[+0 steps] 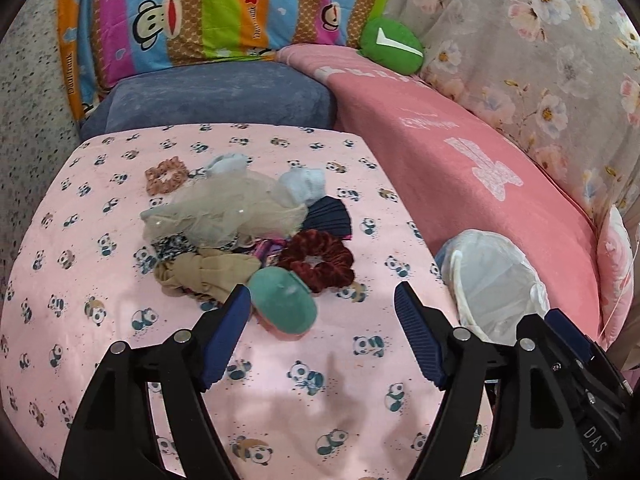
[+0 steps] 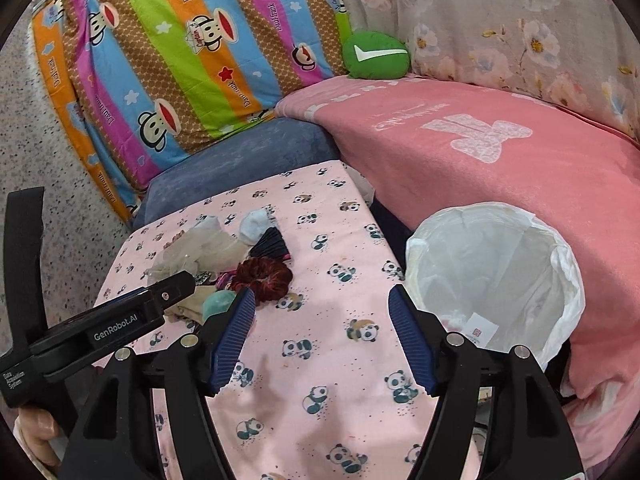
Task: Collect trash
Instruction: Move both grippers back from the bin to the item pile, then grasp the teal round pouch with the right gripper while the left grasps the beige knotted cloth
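Observation:
A pile of small items lies on the pink panda-print cloth (image 1: 280,392): a teal and pink oval piece (image 1: 282,306), a dark red scrunchie (image 1: 318,260), a tan scrunchie (image 1: 204,274), a sheer beige one (image 1: 224,210), a pink one (image 1: 166,176), pale blue pieces (image 1: 300,186) and a navy pleated piece (image 1: 330,216). My left gripper (image 1: 322,300) is open just in front of the teal piece. My right gripper (image 2: 322,304) is open and empty beside the red scrunchie (image 2: 262,274). A white-lined bin (image 2: 492,280) stands to the right, with a paper slip inside.
A pink blanket (image 1: 460,148) covers the seat at right. A blue cushion (image 1: 216,96), a striped monkey-print pillow (image 1: 208,8) and a green pouch (image 1: 390,42) sit behind. The left gripper's body (image 2: 100,332) shows at the left of the right wrist view.

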### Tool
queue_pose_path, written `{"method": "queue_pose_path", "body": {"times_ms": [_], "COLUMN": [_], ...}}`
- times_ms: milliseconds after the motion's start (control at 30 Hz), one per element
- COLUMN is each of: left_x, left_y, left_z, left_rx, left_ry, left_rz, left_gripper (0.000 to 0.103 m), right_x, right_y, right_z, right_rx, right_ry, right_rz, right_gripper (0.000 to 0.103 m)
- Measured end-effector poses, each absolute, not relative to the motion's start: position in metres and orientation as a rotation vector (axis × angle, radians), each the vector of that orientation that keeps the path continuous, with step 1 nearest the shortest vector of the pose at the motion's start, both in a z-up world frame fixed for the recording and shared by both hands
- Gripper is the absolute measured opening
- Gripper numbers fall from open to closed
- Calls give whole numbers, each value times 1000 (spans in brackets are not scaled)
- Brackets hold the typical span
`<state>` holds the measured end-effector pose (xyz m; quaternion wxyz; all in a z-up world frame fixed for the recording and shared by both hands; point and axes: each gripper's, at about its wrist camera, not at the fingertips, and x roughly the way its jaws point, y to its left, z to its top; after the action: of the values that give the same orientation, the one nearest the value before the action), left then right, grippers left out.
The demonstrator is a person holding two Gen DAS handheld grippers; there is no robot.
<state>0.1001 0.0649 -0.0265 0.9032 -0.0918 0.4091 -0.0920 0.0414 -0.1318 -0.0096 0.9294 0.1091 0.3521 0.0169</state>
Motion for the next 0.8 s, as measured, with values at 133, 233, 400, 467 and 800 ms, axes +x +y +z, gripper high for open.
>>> {"method": "queue_pose_path", "body": {"times_ms": [133,233,400,467,800], "left_x": [102,105,111,115,148], "left_y": [95,115,140,147,166], "left_z": [-37,-46,-60,-66,-97], "left_rx": [-235,-274,-322,-340,-460], "left_ry": [871,893,918,929,1004], "left_rz": [-134,-98,-50,-35,-34], "left_gripper": [71,71,71,71,71], "right_x": [46,52,64,71,114], "right_y": [-109,-92,-72,-65,-39], "right_z": [-17,-24,-39,-46,-81], "right_rx": [203,191,194,204,233], "right_ry": [745,760,788,805,877], "right_rz": [62,81,108,119,156], "right_gripper": [67,67,67,67,67]}}
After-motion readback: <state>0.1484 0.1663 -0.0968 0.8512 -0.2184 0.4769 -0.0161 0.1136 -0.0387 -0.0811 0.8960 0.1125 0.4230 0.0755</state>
